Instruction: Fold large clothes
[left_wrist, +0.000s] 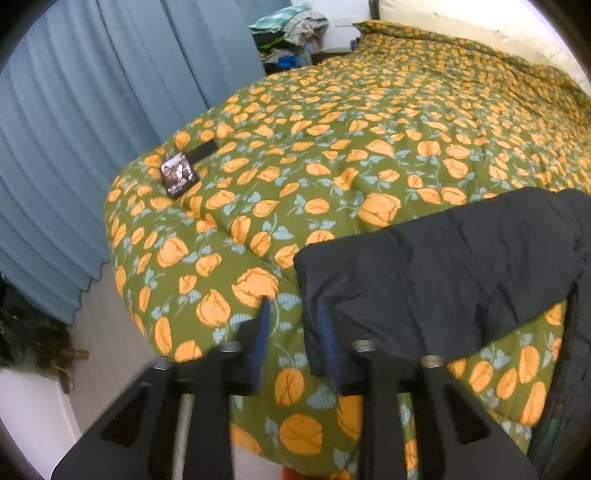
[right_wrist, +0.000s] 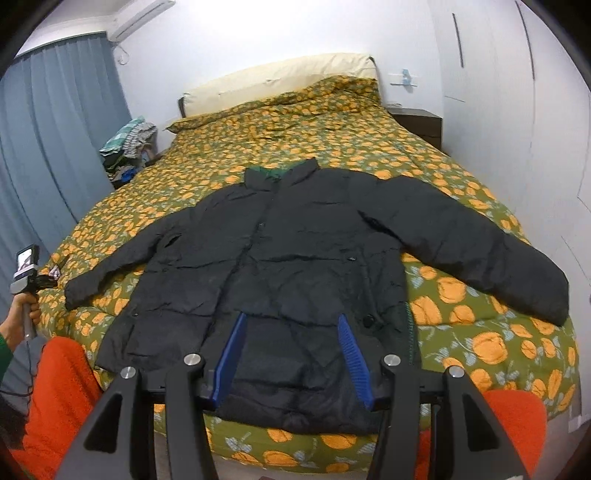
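A large black padded jacket (right_wrist: 295, 258) lies flat and front-up on the bed, collar toward the pillow, both sleeves spread out. My right gripper (right_wrist: 291, 325) is open, held over the jacket's bottom hem, with nothing between its blue fingers. In the left wrist view the jacket's left sleeve (left_wrist: 436, 266) lies across the bed corner. My left gripper (left_wrist: 295, 314) is open at the sleeve's cuff end; its right finger overlaps the cuff edge, its left finger is over the duvet. The left gripper also shows at far left in the right wrist view (right_wrist: 27, 273).
The bed has a green duvet with orange flowers (left_wrist: 332, 129). A small dark packet (left_wrist: 178, 174) and a black strap lie near its left corner. Blue curtains (left_wrist: 74, 129) hang on the left. A clothes pile (right_wrist: 127, 147) and a dark nightstand (right_wrist: 419, 123) flank the bed head.
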